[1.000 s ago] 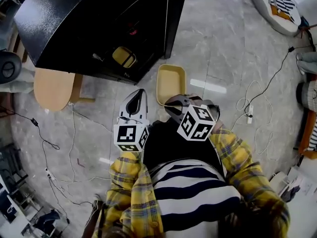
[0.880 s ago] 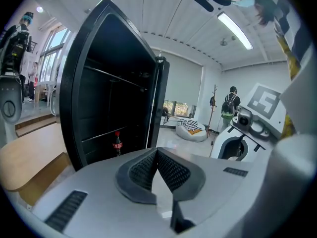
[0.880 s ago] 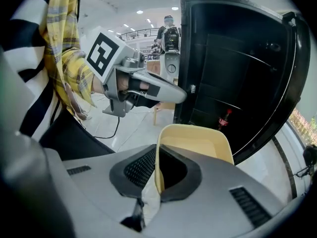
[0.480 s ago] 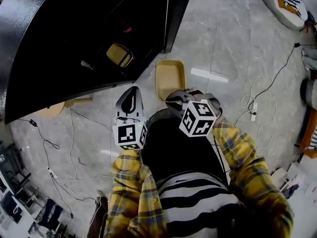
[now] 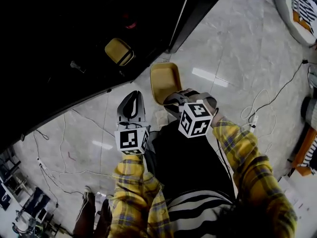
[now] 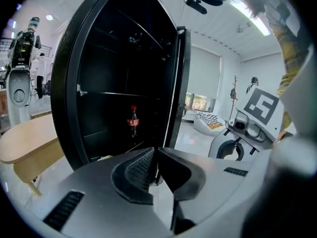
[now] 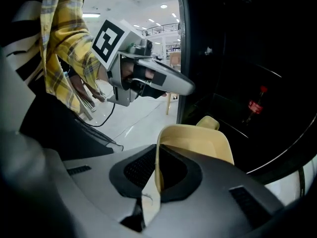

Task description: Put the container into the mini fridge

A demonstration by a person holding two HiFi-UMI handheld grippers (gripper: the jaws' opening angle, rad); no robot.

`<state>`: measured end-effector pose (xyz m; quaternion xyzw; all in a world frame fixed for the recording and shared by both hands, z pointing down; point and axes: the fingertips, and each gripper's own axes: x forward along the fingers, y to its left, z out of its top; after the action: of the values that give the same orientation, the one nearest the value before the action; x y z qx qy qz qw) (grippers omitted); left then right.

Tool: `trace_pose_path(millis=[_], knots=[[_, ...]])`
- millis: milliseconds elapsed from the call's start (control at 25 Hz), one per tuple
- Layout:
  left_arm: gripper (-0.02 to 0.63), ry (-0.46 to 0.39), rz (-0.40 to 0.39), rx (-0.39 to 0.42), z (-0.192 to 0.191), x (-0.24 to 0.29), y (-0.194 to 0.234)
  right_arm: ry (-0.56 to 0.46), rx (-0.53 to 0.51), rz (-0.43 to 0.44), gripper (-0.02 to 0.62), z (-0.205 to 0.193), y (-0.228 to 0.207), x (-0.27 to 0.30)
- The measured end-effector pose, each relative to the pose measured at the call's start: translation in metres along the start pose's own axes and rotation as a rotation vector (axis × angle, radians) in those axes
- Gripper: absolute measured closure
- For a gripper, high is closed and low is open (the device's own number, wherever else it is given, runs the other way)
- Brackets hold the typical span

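Jaws: left gripper (image 6: 154, 170) closed, empty | right gripper (image 7: 157, 175) clamped on one yellow container (image 5: 165, 78) | second container (image 5: 119, 51), one bottle (image 6: 133, 122) inside mini fridge (image 5: 74, 33), far left

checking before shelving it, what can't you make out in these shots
- Black mini fridge shelves: head view, interior too dark.
- Small red-capped bottle label: left gripper view, too small to read.
- Shallow tan plastic container, gripped edge: right gripper view, partly covered by the right gripper pads.
- Fridge's top: head view, cut off by the frame edge.
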<state>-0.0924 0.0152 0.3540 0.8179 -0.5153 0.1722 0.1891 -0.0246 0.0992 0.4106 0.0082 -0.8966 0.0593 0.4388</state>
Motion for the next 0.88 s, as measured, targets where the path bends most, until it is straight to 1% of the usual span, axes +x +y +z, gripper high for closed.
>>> trace_pose_path(millis=[120, 280, 360, 640, 880], knots=[[0.588, 0.015, 0.01, 0.009, -0.015, 0.012, 0.001, -0.004, -0.039, 0.024, 0.557, -0.009, -0.012, 0.019], [0.588, 0.016, 0.036, 0.001, -0.034, 0.026, 0.004, 0.022, -0.103, 0.036, 0.557, -0.025, -0.033, 0.045], [0.588, 0.016, 0.042, 0.001, -0.041, 0.035, 0.007, 0.039, -0.13, 0.026, 0.557, -0.034, -0.047, 0.056], [0.588, 0.013, 0.071, 0.051, -0.063, 0.064, 0.023, 0.086, -0.207, -0.001, 0.557, -0.056, -0.089, 0.103], [0.588, -0.024, 0.115, 0.033, -0.072, 0.086, 0.038, 0.122, -0.296, -0.023, 0.557, -0.067, -0.119, 0.133]])
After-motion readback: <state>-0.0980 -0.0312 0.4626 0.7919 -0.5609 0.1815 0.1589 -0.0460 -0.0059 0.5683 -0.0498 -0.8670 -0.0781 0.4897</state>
